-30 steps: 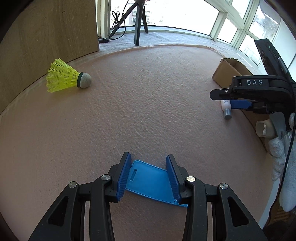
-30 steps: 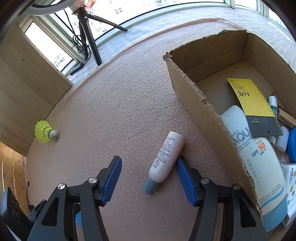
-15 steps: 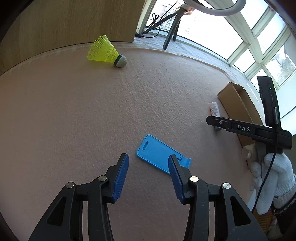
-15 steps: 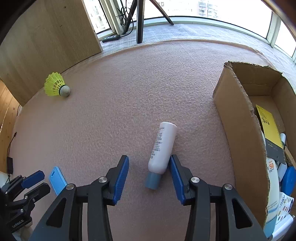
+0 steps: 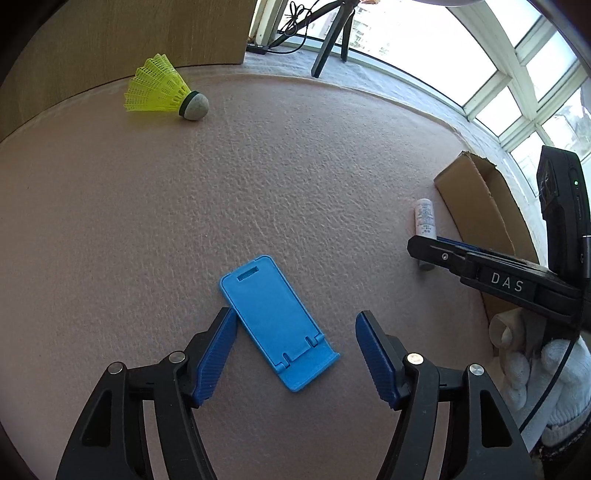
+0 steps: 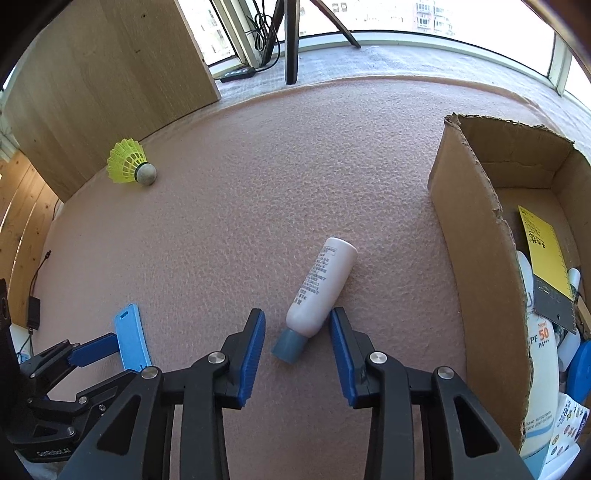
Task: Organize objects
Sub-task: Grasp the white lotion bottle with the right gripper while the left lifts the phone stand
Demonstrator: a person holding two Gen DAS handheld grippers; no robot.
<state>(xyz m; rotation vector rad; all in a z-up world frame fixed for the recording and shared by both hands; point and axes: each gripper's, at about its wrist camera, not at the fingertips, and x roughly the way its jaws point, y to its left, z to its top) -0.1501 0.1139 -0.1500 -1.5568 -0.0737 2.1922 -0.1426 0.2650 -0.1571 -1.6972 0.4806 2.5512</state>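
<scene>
- Lying flat on the pinkish textured bench, a blue phone stand sits between the fingers of the left tongs, its slotted end pointing away from the camera and its hinged foot nearest it.
- Left tongs: the jaws are opening; the left blue pad is just beside the stand's edge, the right pad stands well apart from it, so the stand is released, not gripped.
- Right tongs: the jaws are closing around the cap end of a small pale bottle with a grey-blue cap, which lies on its side, tilted up to the right. The right pad is touching or nearly touching the bottle's shoulder; the left pad is still clear of the cap, so the bottle is not yet clenched.
- A yellow shuttlecock lies on its side near the far left edge of the bench, cork tip pointing right, well apart from both tongs.
- An open cardboard box stands just right of the bottle. Inside it are a large white sunscreen tube, a yellow-and-black card resting across it, and a blue round item at the edge of the frame.
- A white-gloved hand holds the right tongs, seen at the right of the left wrist view.
- Beyond the bench: a wooden panel, a tripod and bright windows.
</scene>
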